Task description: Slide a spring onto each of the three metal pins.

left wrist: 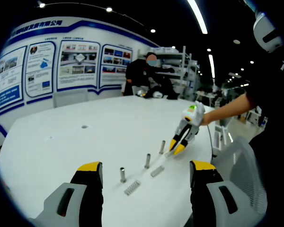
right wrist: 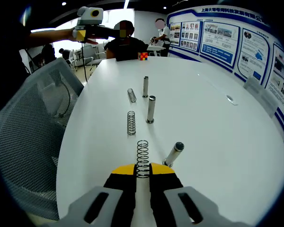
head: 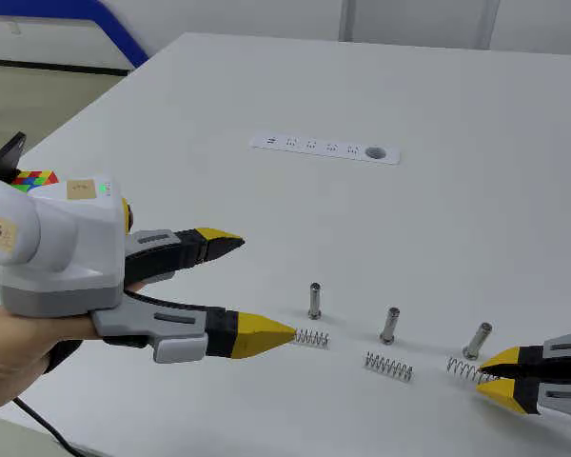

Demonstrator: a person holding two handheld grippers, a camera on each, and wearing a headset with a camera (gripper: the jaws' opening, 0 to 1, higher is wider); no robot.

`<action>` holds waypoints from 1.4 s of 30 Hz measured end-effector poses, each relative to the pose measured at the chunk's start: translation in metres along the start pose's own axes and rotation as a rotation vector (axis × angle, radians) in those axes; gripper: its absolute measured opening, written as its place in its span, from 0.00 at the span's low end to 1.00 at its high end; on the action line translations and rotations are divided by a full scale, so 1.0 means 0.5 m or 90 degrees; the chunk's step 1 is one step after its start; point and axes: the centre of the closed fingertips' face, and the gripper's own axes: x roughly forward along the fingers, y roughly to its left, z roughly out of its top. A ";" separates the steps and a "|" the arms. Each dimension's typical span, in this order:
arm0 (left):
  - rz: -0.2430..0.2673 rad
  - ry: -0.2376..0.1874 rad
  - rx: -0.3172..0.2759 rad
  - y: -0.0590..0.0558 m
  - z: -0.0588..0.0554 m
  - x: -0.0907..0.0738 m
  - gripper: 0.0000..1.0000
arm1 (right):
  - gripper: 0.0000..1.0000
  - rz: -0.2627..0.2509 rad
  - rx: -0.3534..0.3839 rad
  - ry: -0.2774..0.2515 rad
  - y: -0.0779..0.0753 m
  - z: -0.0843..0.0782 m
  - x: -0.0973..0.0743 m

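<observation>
Three short metal pins stand in a row on the white table: left pin [head: 315, 300], middle pin [head: 390, 325], right pin [head: 478, 340], the last one leaning. A spring lies in front of each: left spring [head: 312, 337], middle spring [head: 388, 366], right spring [head: 462, 368]. My right gripper [head: 483, 373] comes in low from the right, its yellow tips closed on the near end of the right spring [right wrist: 142, 158], beside the leaning pin [right wrist: 173, 154]. My left gripper [head: 266, 288] hovers open left of the row, lower tip by the left spring. Between its wide jaws the left gripper [left wrist: 146, 166] view shows the pins and springs.
A white power strip [head: 324, 149] is set flat in the table further back. A colour cube [head: 33, 179] sits near the left edge. A mesh chair [right wrist: 28, 142] stands by the table's near edge. People sit at the far end [right wrist: 125, 45].
</observation>
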 end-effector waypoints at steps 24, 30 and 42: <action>-0.066 -0.030 0.037 -0.069 0.040 0.047 0.69 | 0.11 0.014 -0.105 -0.058 0.059 0.196 -0.096; -0.094 -0.019 0.055 -0.097 0.033 0.068 0.58 | 0.11 0.028 -0.141 -0.075 0.079 0.251 -0.098; -0.127 0.005 0.077 -0.133 0.022 0.102 0.52 | 0.11 0.077 -0.195 -0.095 0.131 0.312 -0.092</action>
